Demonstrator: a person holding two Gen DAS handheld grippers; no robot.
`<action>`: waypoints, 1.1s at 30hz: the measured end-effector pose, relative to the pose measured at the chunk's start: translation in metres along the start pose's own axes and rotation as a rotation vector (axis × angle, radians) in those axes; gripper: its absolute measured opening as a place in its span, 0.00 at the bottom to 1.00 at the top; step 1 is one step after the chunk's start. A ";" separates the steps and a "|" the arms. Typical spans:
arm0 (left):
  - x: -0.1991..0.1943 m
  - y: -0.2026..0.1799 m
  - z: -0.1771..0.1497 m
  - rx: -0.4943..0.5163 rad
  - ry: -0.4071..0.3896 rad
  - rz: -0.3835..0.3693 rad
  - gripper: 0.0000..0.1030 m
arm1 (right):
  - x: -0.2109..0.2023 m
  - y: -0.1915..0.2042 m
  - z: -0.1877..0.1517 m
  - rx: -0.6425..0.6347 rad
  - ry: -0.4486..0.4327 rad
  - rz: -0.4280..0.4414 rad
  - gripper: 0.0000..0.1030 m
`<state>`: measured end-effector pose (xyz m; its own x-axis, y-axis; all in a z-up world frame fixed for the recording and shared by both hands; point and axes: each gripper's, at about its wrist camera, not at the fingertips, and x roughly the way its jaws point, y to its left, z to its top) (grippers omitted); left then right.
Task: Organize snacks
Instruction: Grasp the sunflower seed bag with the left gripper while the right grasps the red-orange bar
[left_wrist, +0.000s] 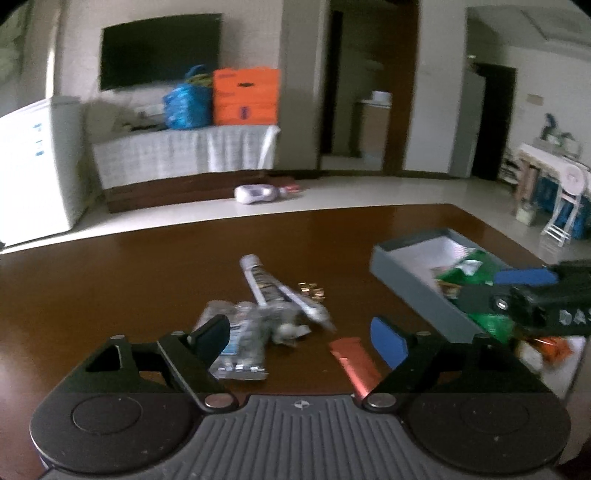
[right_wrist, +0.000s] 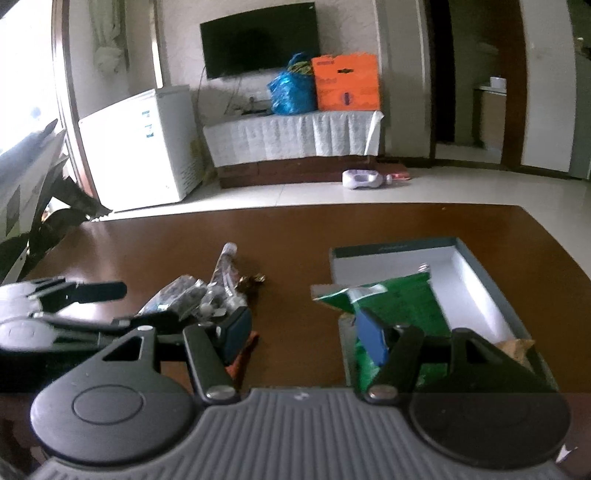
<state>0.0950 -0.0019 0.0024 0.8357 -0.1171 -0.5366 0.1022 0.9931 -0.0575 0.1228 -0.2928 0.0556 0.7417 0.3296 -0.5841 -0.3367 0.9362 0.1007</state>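
A: Where are the snacks found?

B: A green packet (right_wrist: 399, 306) is seen in the grey box (right_wrist: 480, 266); a clear packet (left_wrist: 240, 339) and red bar (left_wrist: 354, 365) are left on the worktop (left_wrist: 129, 280).

A: And the tongs?

B: Left tongs (left_wrist: 303, 339) and right tongs (right_wrist: 306, 332) are both spread, nothing gripped. The packets are judged light, crinkly, slippery; a sealed edge is best pinched.

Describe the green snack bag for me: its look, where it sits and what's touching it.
The green snack bag is a crinkled, glossy foil-like packet with a pale patch of print. It lies tilted in the near end of the grey box, its upper edge sticking out over the box's left wall. The right gripper is open, one blue pad in front of the bag; contact cannot be told. In the left wrist view an orange-and-white packet lies beside it.
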 end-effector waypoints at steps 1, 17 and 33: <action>0.002 0.003 -0.001 -0.006 0.006 0.013 0.83 | 0.002 0.003 -0.001 -0.004 0.004 0.003 0.62; 0.020 0.028 -0.001 -0.003 0.054 0.078 0.83 | 0.037 0.037 -0.013 -0.064 0.101 0.060 0.62; 0.056 0.045 0.002 0.038 0.136 0.013 0.85 | 0.089 0.067 -0.030 -0.100 0.197 0.058 0.62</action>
<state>0.1473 0.0358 -0.0290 0.7564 -0.0994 -0.6465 0.1140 0.9933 -0.0194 0.1489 -0.2043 -0.0137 0.5951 0.3431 -0.7267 -0.4383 0.8965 0.0643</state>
